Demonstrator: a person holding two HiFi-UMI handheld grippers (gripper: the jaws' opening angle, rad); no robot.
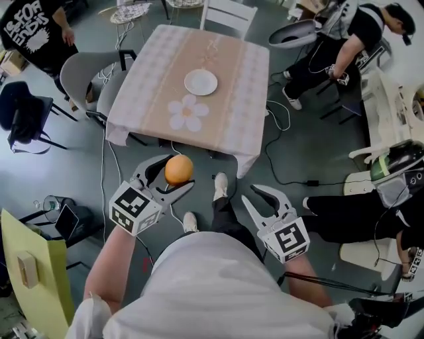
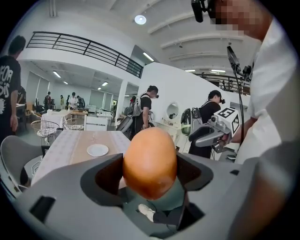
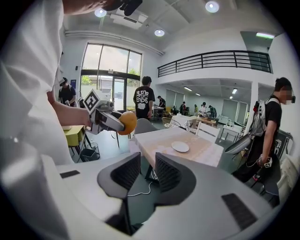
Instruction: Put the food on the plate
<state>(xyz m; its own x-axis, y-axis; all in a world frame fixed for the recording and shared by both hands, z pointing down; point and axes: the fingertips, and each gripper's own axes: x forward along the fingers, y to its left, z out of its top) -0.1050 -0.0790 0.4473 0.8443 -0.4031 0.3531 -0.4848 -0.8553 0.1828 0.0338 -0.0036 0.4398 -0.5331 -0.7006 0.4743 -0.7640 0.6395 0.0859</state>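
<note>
A round orange piece of food (image 1: 179,169) sits between the jaws of my left gripper (image 1: 179,175), which is shut on it above the floor, short of the table's near edge. In the left gripper view the food (image 2: 150,161) fills the gap between the jaws. A small white plate (image 1: 201,82) lies empty near the middle of the table (image 1: 152,73) with its pale checked cloth. My right gripper (image 1: 252,193) hangs to the right of the left one, also short of the table, open and empty. Its view shows the left gripper carrying the food (image 3: 127,122) and the plate (image 3: 180,146) beyond.
A flower-shaped mat (image 1: 188,112) lies on the table near the plate. Grey chairs (image 1: 86,76) stand at the table's left and a white one (image 1: 228,14) at its far end. Cables (image 1: 278,126) trail over the floor. People stand or sit at the left and right (image 1: 344,46).
</note>
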